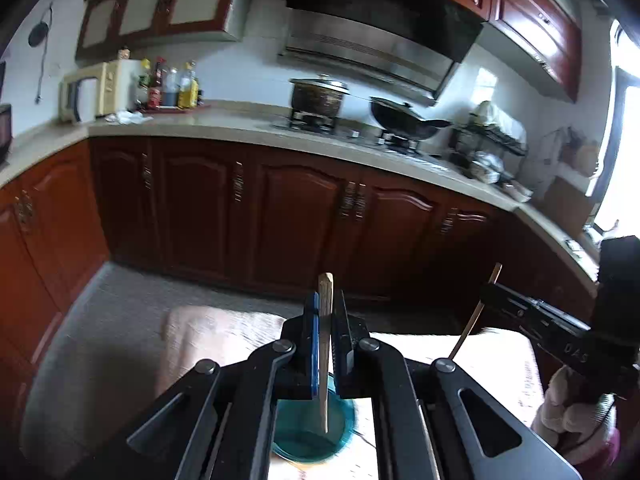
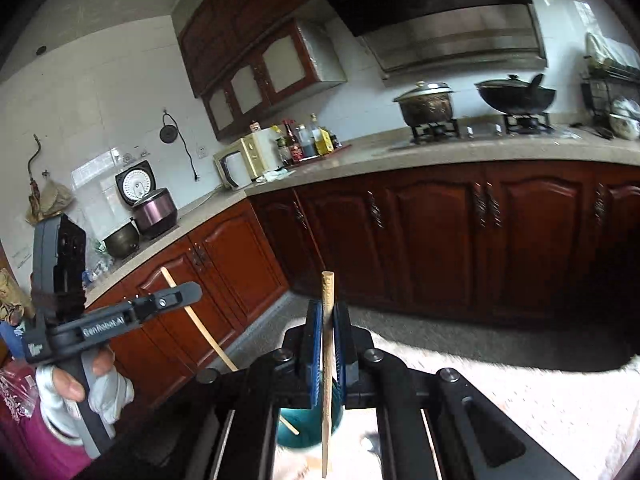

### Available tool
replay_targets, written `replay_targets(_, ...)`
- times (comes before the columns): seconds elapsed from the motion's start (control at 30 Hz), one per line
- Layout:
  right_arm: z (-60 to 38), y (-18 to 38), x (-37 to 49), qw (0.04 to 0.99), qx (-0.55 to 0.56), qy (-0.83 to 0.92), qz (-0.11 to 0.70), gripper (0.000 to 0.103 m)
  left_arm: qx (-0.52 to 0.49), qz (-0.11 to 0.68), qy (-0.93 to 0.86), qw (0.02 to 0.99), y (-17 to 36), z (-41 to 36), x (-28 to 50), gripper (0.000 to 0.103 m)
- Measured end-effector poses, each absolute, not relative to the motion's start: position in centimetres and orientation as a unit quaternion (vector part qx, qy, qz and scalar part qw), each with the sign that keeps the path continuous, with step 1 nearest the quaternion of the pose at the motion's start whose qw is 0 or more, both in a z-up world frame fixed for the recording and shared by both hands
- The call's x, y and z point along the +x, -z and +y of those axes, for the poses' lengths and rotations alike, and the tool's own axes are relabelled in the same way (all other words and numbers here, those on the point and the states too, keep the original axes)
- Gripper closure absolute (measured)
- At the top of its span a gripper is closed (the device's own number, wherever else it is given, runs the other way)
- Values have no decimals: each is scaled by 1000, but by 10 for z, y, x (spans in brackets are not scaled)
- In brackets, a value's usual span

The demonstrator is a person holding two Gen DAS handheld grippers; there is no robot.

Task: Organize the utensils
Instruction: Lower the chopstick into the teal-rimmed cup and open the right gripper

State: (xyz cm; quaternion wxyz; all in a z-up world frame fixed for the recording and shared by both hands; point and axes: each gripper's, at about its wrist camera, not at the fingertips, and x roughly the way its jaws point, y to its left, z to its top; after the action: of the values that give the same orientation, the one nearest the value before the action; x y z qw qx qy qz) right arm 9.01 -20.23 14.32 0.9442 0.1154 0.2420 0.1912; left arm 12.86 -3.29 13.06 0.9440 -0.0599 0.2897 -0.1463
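My left gripper (image 1: pixel 325 312) is shut on a wooden chopstick (image 1: pixel 324 360) that stands upright, its lower end over a teal cup (image 1: pixel 310 428) on the table. My right gripper (image 2: pixel 328 320) is shut on a second wooden chopstick (image 2: pixel 328 380), also upright, with the teal cup (image 2: pixel 310 420) just below and left of it. Each gripper shows in the other's view: the right one (image 1: pixel 492 292) with its chopstick (image 1: pixel 474 316), the left one (image 2: pixel 180 296) with its chopstick (image 2: pixel 200 324).
A table with a pale patterned cloth (image 1: pixel 500 360) lies under both grippers. Red-brown kitchen cabinets (image 1: pixel 280 208) and a counter with a stove, a pot (image 1: pixel 318 96) and a wok (image 1: pixel 404 118) stand beyond. A microwave (image 2: pixel 240 160) and bottles sit at the counter's corner.
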Motion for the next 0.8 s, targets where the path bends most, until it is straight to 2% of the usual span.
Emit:
replay_targets(0.17,-164,-130,130,945,97,-177,257,96,-35,294,113,949,-104,-34,154,98)
replay_targets(0.6,-150,-30,186,912,93,-177,359,96,-39,368,99,924,-23,-34,189,98)
replay_targets(0.73,-147,-13,194,898,98,-187,385,91,-43,382,96,918,-16,-34,192,98)
replay_targets(0.8,-150,-9,192,897,103,-187,388,84,-46,384,97,917,-16,-32,189,98)
